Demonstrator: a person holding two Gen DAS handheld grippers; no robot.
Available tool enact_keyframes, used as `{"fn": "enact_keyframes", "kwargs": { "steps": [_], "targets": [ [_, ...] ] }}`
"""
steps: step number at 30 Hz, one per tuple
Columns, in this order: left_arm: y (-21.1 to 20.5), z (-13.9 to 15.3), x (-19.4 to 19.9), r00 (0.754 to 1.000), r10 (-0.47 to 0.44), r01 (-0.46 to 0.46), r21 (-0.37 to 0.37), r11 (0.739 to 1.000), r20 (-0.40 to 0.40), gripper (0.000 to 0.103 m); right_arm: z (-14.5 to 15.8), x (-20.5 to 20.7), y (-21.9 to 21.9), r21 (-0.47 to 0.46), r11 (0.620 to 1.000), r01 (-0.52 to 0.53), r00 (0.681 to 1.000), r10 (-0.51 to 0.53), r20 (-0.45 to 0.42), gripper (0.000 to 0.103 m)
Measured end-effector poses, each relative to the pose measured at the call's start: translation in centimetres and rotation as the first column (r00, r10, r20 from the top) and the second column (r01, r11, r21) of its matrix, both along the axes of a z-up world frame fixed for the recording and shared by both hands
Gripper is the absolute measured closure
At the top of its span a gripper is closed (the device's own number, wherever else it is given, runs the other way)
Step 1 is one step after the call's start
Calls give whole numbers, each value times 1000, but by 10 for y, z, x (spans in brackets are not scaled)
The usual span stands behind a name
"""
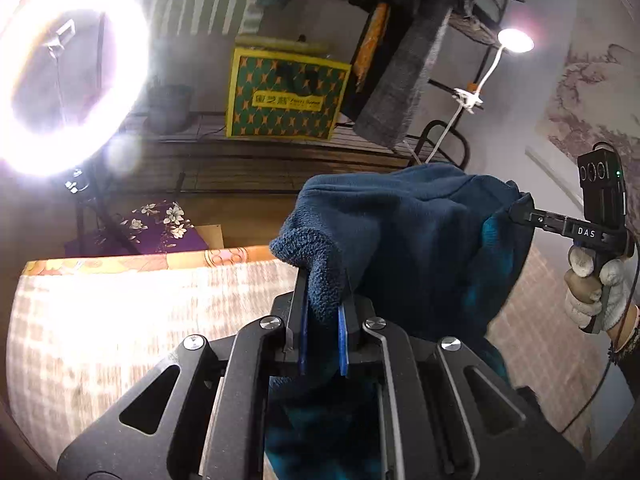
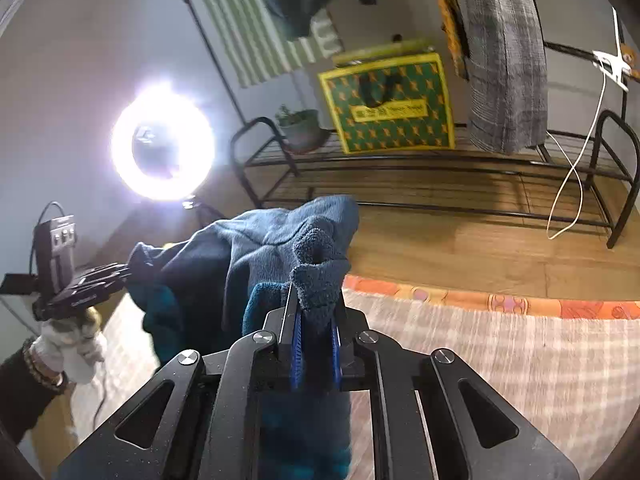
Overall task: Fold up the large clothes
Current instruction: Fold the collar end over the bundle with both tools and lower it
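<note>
A dark blue fleece garment (image 1: pixel 404 232) hangs lifted between the two grippers above a checked bed cover (image 1: pixel 132 320). My left gripper (image 1: pixel 324 280) is shut on a thick fold of its edge, the fabric bulging out over the fingertips. In the same view the right gripper (image 1: pixel 516 212) pinches the other end at the far right, held by a gloved hand (image 1: pixel 596 284). In the right wrist view my right gripper (image 2: pixel 316 296) is shut on a bunched fold of the fleece garment (image 2: pixel 256 248). The left gripper (image 2: pixel 120 270) grips its far end at the left.
A bright ring light (image 1: pixel 68 76) glares at the left. A black metal rack (image 2: pixel 440 176) beyond the bed carries a green and yellow bag (image 2: pixel 390 104), a potted plant (image 2: pixel 302 128) and a grey hanging cloth (image 2: pixel 506 64). A white cable (image 2: pixel 576 168) dangles at the rack's right end.
</note>
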State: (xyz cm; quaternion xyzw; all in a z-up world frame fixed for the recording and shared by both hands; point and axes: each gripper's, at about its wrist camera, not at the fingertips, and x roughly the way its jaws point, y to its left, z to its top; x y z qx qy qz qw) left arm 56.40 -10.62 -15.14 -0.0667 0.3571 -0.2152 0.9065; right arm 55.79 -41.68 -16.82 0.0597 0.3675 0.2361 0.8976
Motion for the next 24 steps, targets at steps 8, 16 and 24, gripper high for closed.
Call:
{"fn": "enact_keyframes", "kwargs": {
  "steps": [8, 16, 24],
  "targets": [
    [-12, 10, -113, 1000, -23, 22, 68, 997, 6, 94, 14, -105, -9, 46, 995, -87, 996, 86, 22, 93],
    [-2, -28, -198, 999, 19, -17, 90, 996, -27, 94, -11, -222, -1, 2, 985, -175, 984, 175, -24, 93],
    [17, -68, -257, 996, 74, -71, 64, 995, -43, 92, -39, -294, 22, -113, 984, -139, 990, 137, -24, 93]
  ]
}}
